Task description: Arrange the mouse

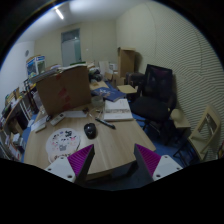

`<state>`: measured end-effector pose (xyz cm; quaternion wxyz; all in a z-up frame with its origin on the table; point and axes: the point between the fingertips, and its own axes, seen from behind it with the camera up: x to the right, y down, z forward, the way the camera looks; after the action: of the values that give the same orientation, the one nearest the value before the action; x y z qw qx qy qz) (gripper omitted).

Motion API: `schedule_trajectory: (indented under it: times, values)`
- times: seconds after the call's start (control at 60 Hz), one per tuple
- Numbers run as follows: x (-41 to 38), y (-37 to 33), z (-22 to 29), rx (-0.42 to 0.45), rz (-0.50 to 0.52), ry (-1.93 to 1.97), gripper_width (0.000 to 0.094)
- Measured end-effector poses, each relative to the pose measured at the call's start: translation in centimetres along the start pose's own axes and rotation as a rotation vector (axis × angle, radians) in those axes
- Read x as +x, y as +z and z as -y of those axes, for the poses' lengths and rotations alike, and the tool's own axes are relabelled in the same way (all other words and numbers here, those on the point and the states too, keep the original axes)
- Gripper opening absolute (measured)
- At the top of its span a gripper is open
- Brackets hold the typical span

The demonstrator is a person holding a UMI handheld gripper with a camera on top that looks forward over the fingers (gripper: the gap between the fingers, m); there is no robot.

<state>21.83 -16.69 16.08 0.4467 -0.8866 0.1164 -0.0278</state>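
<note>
A messy room is seen from above the worktop (110, 140). The gripper (113, 160) is held up over the near edge of the worktop, and its jaws are wide apart with nothing between them. The purple pads (152, 158) can be seen on the inner sides. The mouse (90, 130) is a small dark thing lying on the bare wood, ahead of the jaws and a little toward the left finger. It is not touched by anything. A white book (118, 110) is lying beyond the mouse, and a big brown cardboard box (64, 88) is standing farther back. Some papers (62, 143) are spread near the left finger. A dark office chair (155, 92) is pushed up at the far side of the worktop. It looks like the task has hardly been started. The mouse has not been picked up yet, so it is judged that nearly all the work is left: the jaws must be brought down around the mouse, closed on it, and then the mouse must be put in its proper place.
</note>
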Motion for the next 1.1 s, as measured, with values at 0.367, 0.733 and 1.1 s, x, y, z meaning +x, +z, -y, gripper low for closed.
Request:
schedule_trajectory:
  times: [0.367, 0.733, 1.1]
  values:
    - [-8.2, 12.9, 0.3, -0.009, 0.191, -0.099, 0.0817]
    - [-14.0, 27.9, -2.1, -0.039, 0.256, -0.212, 0.0801]
    - [-14.0, 29.0, -1.6, -0.071, 0.22, -0.186, 0.0441]
